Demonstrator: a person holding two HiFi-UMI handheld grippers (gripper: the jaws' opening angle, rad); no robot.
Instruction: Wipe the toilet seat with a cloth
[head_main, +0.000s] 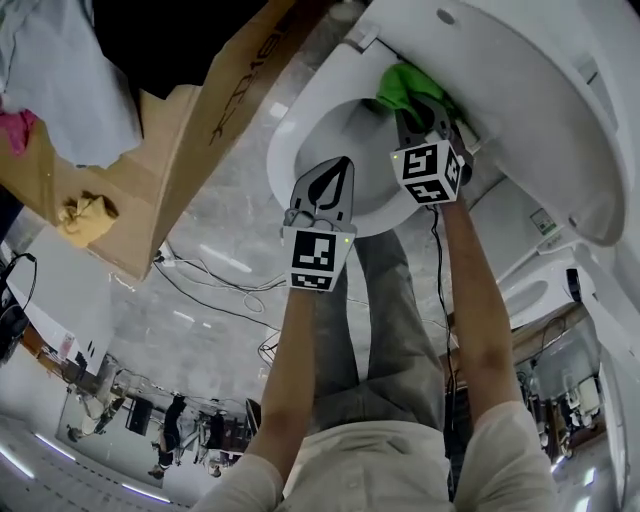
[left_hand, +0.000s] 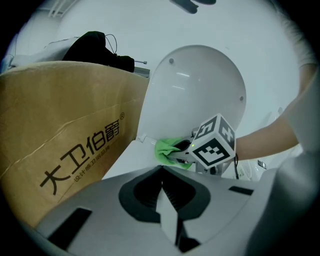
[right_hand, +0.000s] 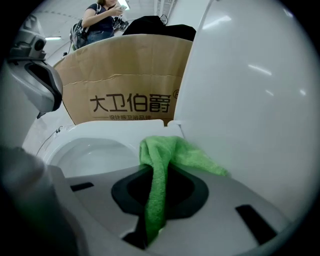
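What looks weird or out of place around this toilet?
A big cardboard box stands right beside the toilet seat, an odd thing by a toilet. Nothing looks spilled or broken. The green cloth is pinched in the right tongs, as it should be.

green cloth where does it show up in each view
Head view: upper middle, green cloth at the right gripper's tip.
Left gripper view: centre, cloth just left of the right gripper.
Right gripper view: lower centre, cloth pinched in the jaws.
Shared landmark: the brown cardboard box.
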